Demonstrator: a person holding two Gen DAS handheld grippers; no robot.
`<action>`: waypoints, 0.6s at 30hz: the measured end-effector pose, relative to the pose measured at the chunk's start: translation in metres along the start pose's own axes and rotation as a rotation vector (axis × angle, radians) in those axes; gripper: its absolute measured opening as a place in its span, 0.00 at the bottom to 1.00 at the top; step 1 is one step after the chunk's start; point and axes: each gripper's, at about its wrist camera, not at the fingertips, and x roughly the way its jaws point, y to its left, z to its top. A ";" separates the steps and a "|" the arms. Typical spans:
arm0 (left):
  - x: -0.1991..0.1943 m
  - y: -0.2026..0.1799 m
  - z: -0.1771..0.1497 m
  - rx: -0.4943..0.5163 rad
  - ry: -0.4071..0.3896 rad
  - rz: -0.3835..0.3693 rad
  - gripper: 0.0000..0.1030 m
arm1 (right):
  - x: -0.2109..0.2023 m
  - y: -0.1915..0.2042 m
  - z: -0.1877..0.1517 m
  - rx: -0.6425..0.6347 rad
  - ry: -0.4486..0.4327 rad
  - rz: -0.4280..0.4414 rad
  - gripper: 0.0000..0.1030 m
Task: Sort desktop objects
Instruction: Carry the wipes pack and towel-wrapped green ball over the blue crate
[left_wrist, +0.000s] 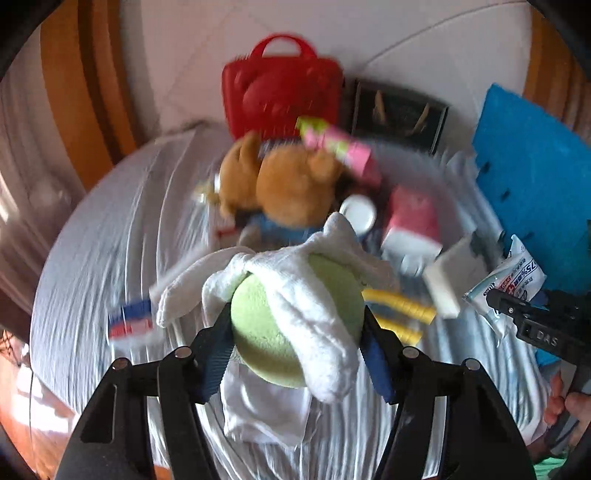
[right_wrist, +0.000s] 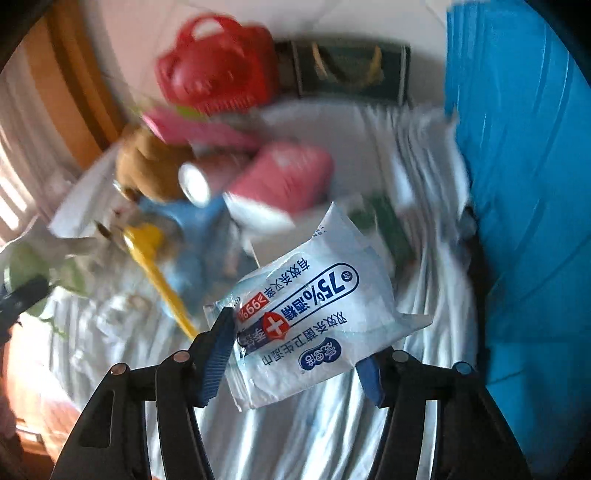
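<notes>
both tongs loaded, pile waiting in the middle

left tongs (left_wrist: 297, 332) are clamped on a green ball (left_wrist: 280, 332), blue pads pressing it from either side, and a white sock (left_wrist: 295, 291) is draped over the top of the ball and hangs down its front. both sit lifted above the tabletop (left_wrist: 103, 229), which has a wrinkled pale cloth over it.

right tongs (right_wrist: 295, 354) are gripping a pack of wet wipes (right_wrist: 314, 314), white and blue with red on the label, tilted and held by its lower end off the cloth. from the left wrist view you can see the same pack at the right edge, held in the other tool, with the person's fingers (left_wrist: 565, 406) just below.

the rest is a blurry heap further back: a brown plush toy (left_wrist: 291, 184) with a pink and green box (left_wrist: 340, 147) lying across it, a white round lid (left_wrist: 358, 212) and a pink and white box (left_wrist: 412, 221) just beside that, and a yellow thing (left_wrist: 399, 306) next to the ball. behind the heap stands a red basket (left_wrist: 282, 92) with a handle, a dark box (left_wrist: 399, 114) to its right, and a blue crate (left_wrist: 535, 177) on the far right.
</notes>
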 end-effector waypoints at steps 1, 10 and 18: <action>-0.004 -0.002 0.006 0.005 -0.020 -0.010 0.61 | -0.014 0.001 0.004 -0.004 -0.027 0.000 0.58; -0.046 -0.035 0.054 0.095 -0.183 -0.096 0.61 | -0.083 0.032 0.021 -0.001 -0.278 -0.054 0.58; -0.094 -0.110 0.100 0.232 -0.359 -0.230 0.61 | -0.167 0.004 0.031 0.069 -0.484 -0.169 0.58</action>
